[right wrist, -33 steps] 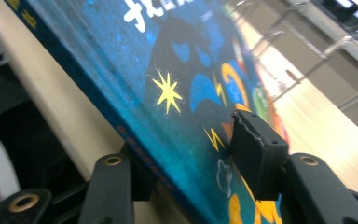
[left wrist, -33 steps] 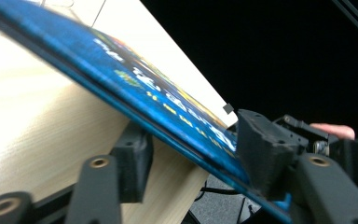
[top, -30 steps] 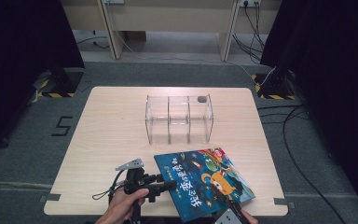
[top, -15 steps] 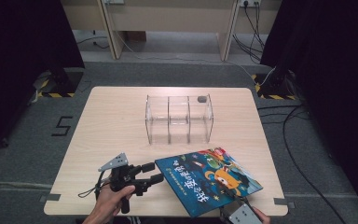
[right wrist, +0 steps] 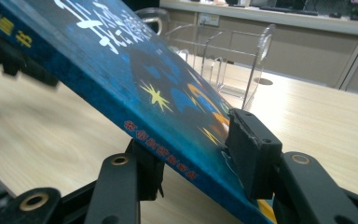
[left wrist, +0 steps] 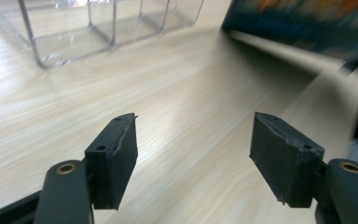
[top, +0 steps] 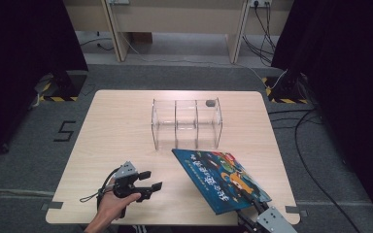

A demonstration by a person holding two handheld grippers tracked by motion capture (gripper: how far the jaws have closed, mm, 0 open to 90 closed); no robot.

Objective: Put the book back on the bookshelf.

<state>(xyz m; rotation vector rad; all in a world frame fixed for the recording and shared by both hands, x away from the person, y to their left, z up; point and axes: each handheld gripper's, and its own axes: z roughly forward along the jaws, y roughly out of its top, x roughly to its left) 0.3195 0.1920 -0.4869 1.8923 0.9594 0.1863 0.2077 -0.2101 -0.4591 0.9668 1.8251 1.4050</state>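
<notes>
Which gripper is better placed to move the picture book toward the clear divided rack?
Right. The right gripper is already clamped on the picture book near the rack; the left gripper is open beside it.

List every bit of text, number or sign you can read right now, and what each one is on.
"5": black number on the grey floor left of the table.
Large light Chinese title on the blue picture book cover: too blurred to read.
Red Chinese characters on the book's spine: too blurred to read.
Yellow characters near the spine's far end: not legible.
</notes>
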